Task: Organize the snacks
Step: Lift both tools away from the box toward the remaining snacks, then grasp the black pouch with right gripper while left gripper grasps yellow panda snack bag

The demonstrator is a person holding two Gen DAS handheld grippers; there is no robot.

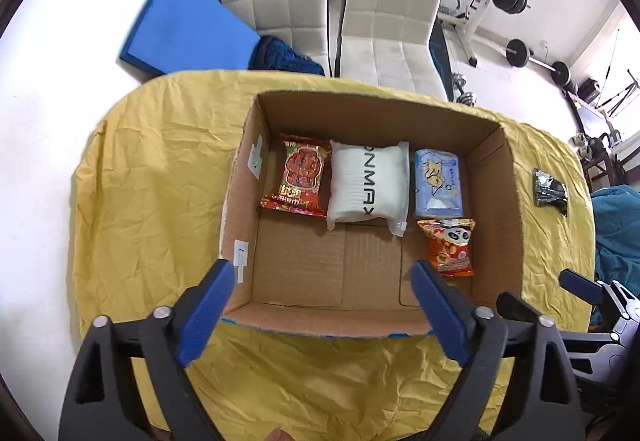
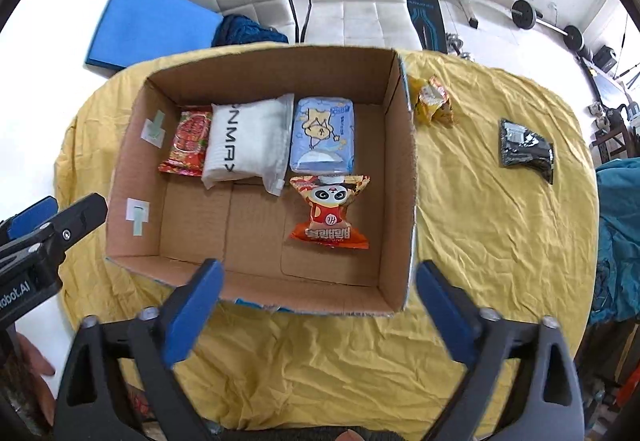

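Right wrist view shows the right gripper [image 2: 320, 289] spread wide and empty, as is the left gripper [image 1: 324, 285]. Four packets lie in the cardboard box [image 2: 404, 169]; a yellow snack packet [image 2: 432, 101] and a black packet [image 2: 526, 151] remain on the desk [image 2: 480, 241] to its right. Both look light, crinkly and slippery, so pinch across the puffed middle, gently.

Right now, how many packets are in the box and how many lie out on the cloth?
In the cardboard box: 4 (red packet, white pack, blue pack, panda packet)
On the yellow cloth: 2 (yellow packet, black packet)
Total: 6
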